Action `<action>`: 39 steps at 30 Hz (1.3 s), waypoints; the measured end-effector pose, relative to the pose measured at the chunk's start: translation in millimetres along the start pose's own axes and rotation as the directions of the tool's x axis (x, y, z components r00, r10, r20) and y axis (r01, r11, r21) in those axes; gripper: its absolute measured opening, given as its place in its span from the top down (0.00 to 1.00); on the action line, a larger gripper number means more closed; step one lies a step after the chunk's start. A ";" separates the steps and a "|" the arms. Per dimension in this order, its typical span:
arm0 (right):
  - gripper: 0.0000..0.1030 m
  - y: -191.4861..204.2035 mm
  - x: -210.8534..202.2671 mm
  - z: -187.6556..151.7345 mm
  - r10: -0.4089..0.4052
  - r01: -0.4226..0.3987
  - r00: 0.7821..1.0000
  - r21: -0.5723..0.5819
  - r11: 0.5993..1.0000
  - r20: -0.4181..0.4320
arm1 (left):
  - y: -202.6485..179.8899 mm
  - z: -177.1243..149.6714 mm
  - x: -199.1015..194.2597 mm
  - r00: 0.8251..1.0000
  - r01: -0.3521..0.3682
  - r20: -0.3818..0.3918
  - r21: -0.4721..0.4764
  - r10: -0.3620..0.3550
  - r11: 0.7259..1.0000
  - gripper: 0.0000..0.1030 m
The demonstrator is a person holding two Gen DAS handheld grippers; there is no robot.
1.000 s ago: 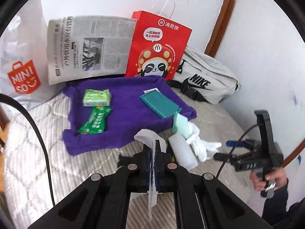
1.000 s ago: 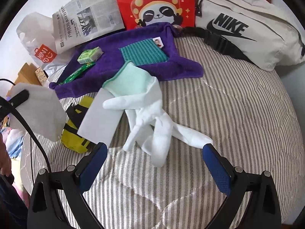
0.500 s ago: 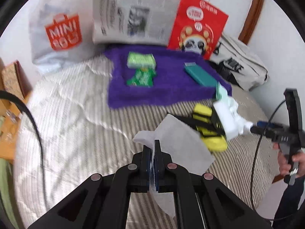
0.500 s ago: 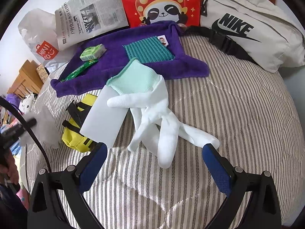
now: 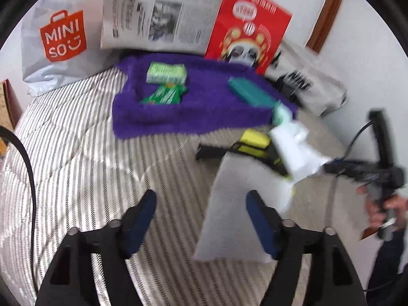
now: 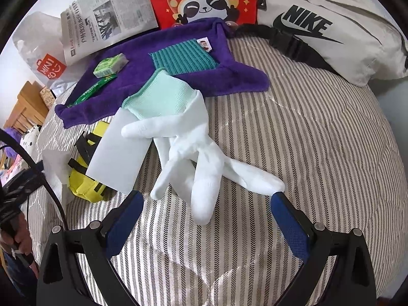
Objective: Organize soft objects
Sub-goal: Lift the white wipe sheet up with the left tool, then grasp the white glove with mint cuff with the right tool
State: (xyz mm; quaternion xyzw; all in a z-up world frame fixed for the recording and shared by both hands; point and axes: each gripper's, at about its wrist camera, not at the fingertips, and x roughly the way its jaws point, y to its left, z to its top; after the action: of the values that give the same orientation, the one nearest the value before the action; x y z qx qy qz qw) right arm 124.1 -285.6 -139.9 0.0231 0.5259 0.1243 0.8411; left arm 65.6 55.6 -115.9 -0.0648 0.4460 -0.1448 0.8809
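Left wrist view first, and it's blurred. My left hand-held gripper (image 5: 199,204) has its blue pads spread wide with nothing between them. A white tissue sheet (image 5: 237,209) lies on the striped bed (image 5: 76,158) just ahead, overlapping the right finger in the picture; I can't tell whether it touches the pad. Beyond it is a yellow pouch with black straps (image 5: 252,142), and a white glove (image 5: 293,140) lies over its right end. Farther back a purple towel (image 5: 199,112) is spread flat, carrying a green tissue pack (image 5: 167,72), a green wrapper (image 5: 165,94) and a folded teal cloth (image 5: 251,94). Against the wall stand a Miniso bag (image 5: 58,43), a newspaper (image 5: 160,15) and a red panda bag (image 5: 250,28). At far right my other hand (image 5: 385,209) holds the second unit.

Right wrist view now, much sharper. My right hand-held gripper (image 6: 206,201) is also wide open, straddling the glove's (image 6: 188,148) fingertips without closing on them; the right pad sits just beside one fingertip. The glove's mint cuff overlaps the towel (image 6: 239,76) edge. A white card (image 6: 117,153) lies under the glove's thumb and over the yellow pouch (image 6: 84,186), with the crumpled tissue (image 6: 56,163) at its left. A grey Nike bag (image 6: 331,28) rests at the bed's far right.
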 end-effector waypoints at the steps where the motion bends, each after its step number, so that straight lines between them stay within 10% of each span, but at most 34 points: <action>1: 0.04 0.5 -0.2 -0.1 0.000 0.000 1.000 -0.003 1.000 0.002 | 2.1 1.2 -7.6 0.998 0.049 0.030 -0.019 -0.048 0.999 0.20; 8: 0.04 6.1 2.8 -0.8 0.003 -0.003 1.000 -0.016 1.000 -0.007 | -19.8 8.0 3.0 0.994 0.101 0.024 0.057 -0.102 0.993 0.18; 14: 0.04 4.4 4.1 -1.9 -0.002 0.002 1.000 -0.013 1.000 -0.012 | -48.8 2.6 39.0 1.000 -0.002 -0.030 0.193 0.008 0.981 0.22; 18: 0.04 -1.3 3.2 1.6 -0.004 0.004 1.000 -0.001 1.000 0.002 | -46.8 2.5 41.0 0.996 0.076 -0.061 0.168 -0.066 0.983 0.82; 21: 0.04 -3.9 8.5 5.8 -0.013 0.013 1.000 0.001 1.000 -0.001 | -47.1 3.3 34.5 0.997 0.058 -0.056 0.164 -0.050 0.985 0.88; 39: 0.07 30.4 61.0 47.3 -0.036 0.041 0.999 -0.176 0.983 0.031 | -7.8 -6.6 24.6 0.990 -0.077 -0.110 0.078 0.086 0.994 0.89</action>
State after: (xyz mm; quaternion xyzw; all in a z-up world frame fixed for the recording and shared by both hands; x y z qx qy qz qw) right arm 186.0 -237.6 -167.2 -0.0603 0.5015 0.1537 0.8493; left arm 72.5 40.6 -136.9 -0.0056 0.4920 -0.1284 0.8611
